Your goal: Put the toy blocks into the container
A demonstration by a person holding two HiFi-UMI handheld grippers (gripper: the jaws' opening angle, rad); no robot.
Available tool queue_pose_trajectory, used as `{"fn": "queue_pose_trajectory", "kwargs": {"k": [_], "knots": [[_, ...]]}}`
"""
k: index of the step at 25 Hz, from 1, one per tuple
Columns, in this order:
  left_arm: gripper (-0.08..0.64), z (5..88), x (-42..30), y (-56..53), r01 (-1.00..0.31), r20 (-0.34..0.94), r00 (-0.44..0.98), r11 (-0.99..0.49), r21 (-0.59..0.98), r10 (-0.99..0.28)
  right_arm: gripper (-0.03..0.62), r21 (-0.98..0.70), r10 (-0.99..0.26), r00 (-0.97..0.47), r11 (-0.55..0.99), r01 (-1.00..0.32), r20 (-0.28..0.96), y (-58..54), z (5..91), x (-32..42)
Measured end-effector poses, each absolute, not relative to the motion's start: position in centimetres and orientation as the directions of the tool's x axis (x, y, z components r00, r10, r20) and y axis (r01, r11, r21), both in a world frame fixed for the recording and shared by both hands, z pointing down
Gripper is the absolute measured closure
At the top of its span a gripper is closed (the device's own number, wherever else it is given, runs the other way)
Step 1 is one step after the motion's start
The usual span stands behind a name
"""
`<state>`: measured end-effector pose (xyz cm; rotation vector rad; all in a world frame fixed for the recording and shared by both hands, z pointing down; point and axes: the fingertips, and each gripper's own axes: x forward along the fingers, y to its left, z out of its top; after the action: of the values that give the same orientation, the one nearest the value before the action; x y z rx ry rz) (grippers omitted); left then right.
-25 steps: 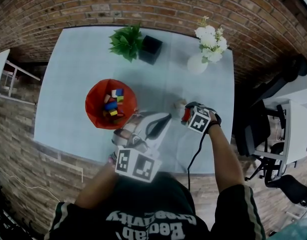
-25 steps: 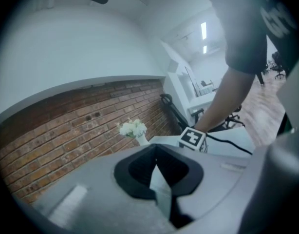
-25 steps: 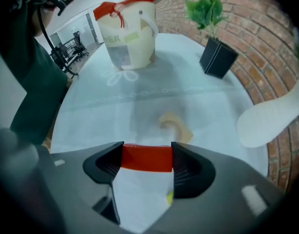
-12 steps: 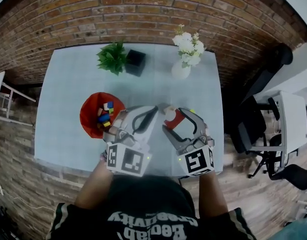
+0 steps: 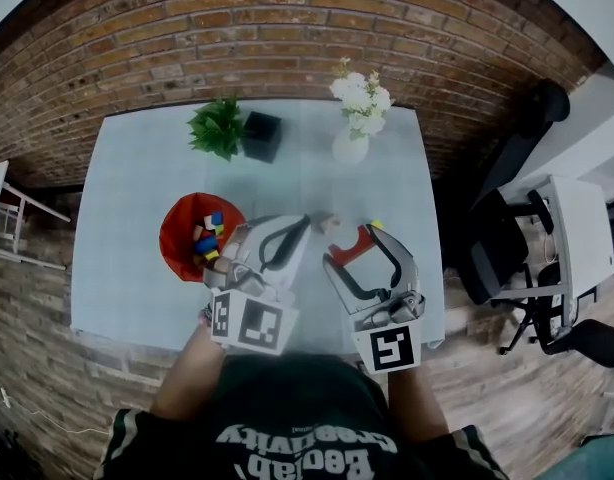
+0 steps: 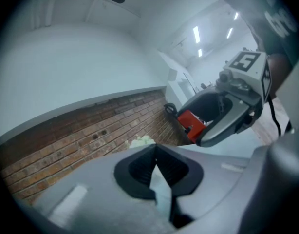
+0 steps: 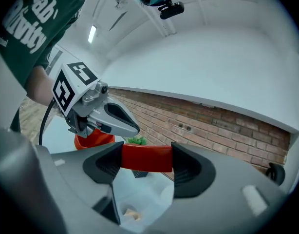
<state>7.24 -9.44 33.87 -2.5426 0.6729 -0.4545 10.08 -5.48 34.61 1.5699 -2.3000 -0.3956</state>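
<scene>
A red bowl (image 5: 183, 230) on the pale blue table (image 5: 137, 188) holds several coloured blocks (image 5: 207, 238). My right gripper (image 5: 355, 242) is raised above the table's front middle, roughly level, and shut on a red block (image 5: 347, 251). In the right gripper view that red block (image 7: 146, 158) spans the gap between both pads. My left gripper (image 5: 305, 220) hovers beside it, just right of the bowl, jaws shut and empty. A small tan block (image 5: 332, 223) lies on the table between the two gripper tips and shows below the jaws as the tan block (image 7: 131, 212).
A green plant in a black pot (image 5: 259, 134) and a white vase of flowers (image 5: 351, 144) stand at the table's far edge against the brick wall (image 5: 287, 28). Office chairs and a white desk (image 5: 562, 228) stand to the right of the table.
The right gripper has lifted the red block off the table and swung from pointing down to about level. The left gripper rose slightly, still shut beside the bowl.
</scene>
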Motion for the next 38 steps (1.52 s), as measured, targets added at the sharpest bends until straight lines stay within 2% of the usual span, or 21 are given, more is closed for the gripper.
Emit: {"fn": "queue_pose_trajectory", "kwargs": {"k": [9, 21, 31, 33, 34, 38], "knots": [[0.555, 33.4, 2.5, -10.4, -0.443, 0.185, 0.773, -0.724, -0.529, -0.607, 0.284, 0.393, -0.886, -0.456, 0.451, -0.801, 0.088, -7.2, 33.4, 4.9], [0.555, 33.4, -13.2, -13.3, -0.652, 0.19, 0.543, -0.553, -0.519, -0.818, 0.282, 0.358, -0.711, -0.7, 0.671, -0.65, 0.062, -10.8, 32.8, -9.3], [0.555, 34.4, -17.3, -13.4, -0.687, 0.194, 0.501, -0.523, -0.504, -0.844, 0.276, 0.289, -0.646, -0.735, 0.758, -0.585, 0.205, -12.3, 37.2, -14.4], [0.555, 34.6, -17.6, -13.5, -0.688, 0.195, 0.499, -0.523, -0.503, -0.844, 0.15, 0.265, -0.621, -0.747, 0.781, -0.565, 0.239, -12.7, 38.2, -15.1], [0.555, 34.6, -17.7, -13.5, -0.688, 0.196, 0.5, -0.524, -0.502, -0.844, 0.129, 0.264, -0.615, -0.749, 0.786, -0.559, 0.246, -12.8, 38.5, -15.3], [0.555, 34.7, -17.8, -13.7, -0.685, 0.201, 0.503, -0.529, -0.5, -0.841, 0.124, 0.258, -0.62, -0.742, 0.783, -0.566, 0.254, -12.9, 38.8, -15.1]]}}
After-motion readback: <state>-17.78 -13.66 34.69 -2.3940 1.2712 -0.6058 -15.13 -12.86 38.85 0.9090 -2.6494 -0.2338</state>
